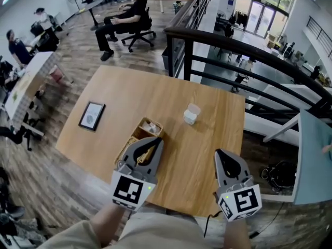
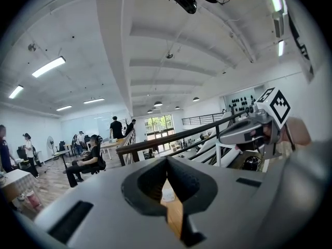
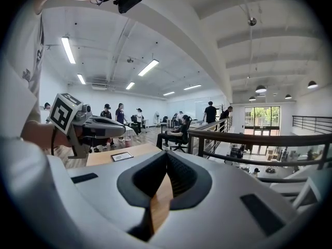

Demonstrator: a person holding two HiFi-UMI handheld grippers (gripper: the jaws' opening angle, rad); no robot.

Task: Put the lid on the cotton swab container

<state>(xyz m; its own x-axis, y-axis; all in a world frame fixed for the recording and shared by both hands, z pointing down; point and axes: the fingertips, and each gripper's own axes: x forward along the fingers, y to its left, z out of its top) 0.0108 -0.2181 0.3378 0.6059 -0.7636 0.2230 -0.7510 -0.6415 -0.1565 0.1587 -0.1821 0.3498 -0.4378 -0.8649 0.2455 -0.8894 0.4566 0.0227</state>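
Observation:
The cotton swab container (image 1: pixel 191 115) is a small clear box with white contents, standing on the far middle of the wooden table (image 1: pixel 207 154). Its clear lid seems to sit at its top, too small to tell how. My left gripper (image 1: pixel 155 140) hovers over the near table edge, above a basket, its jaws shut on nothing. In the left gripper view the container (image 2: pixel 167 194) shows past the shut left gripper (image 2: pixel 167 160). My right gripper (image 1: pixel 220 153) is held to the right, near the front edge, also shut and empty. Both are well short of the container.
A woven basket (image 1: pixel 148 129) with small items lies under the left gripper. A dark framed card (image 1: pixel 92 115) lies at the table's left. A black railing (image 1: pixel 244 53) runs behind the table. People sit on office chairs (image 1: pixel 136 27) beyond.

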